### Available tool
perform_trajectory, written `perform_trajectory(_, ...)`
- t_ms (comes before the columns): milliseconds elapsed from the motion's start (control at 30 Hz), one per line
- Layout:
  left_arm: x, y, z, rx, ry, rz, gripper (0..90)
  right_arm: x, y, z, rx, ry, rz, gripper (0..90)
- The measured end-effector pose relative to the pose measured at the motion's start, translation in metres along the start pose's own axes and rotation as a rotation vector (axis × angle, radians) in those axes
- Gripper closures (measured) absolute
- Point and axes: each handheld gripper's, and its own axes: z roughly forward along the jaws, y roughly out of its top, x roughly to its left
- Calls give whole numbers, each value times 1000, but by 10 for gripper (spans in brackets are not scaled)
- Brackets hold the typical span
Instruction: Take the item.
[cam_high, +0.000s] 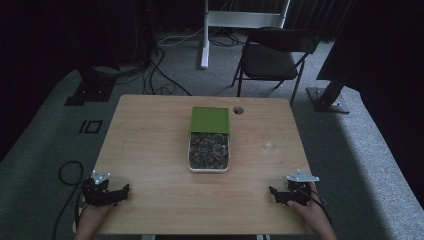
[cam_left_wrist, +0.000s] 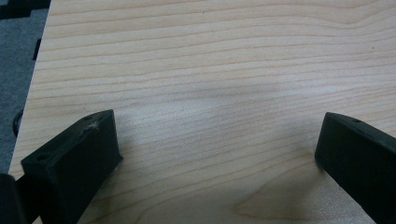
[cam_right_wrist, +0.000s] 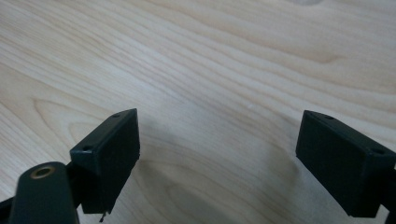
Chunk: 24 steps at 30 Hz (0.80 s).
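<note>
Item: table (cam_high: 150, 150), light wood, rectangular, with a round cable hole (cam_high: 238, 109) near its far edge.

Item: tray (cam_high: 208, 159), white, standing lengthwise on the table's midline, somewhat nearer the far edge than the near one. It is holding a heap of small dark pieces with red flecks, too small to tell apart. A green lid (cam_high: 210, 120) is lying over the tray's far end, leaving the near part uncovered; its far edge is sitting just short of the cable hole.

Item: left gripper (cam_high: 122, 192), lying at the table's near left corner, jaws pointing inward toward the middle. In the left gripper view the left gripper (cam_left_wrist: 215, 144) is showing its jaws standing wide, with bare wood between them; the table's left edge and grey carpet (cam_left_wrist: 18, 70) are running down that view's left side.

Item: right gripper (cam_high: 274, 192), lying at the near right corner, jaws likewise pointing inward. In the right gripper view the right gripper (cam_right_wrist: 217, 140) is showing its jaws spread wide over bare wood, gripping nothing.

Open room: both grippers are sitting well apart from the tray, with broad bare board lying between each and the tray, and along both sides of the tray out to the table's left and right edges.

Surroundings: a folding chair (cam_high: 272, 57) is standing beyond the far edge, to the right; cables (cam_high: 160, 80) are trailing on the carpet beyond the far left.
</note>
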Motion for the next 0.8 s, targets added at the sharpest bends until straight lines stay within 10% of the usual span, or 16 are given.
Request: perform_trajectory(800,0,0,0,0,0,0,2,19,40,-17,-105,52,-6,142)
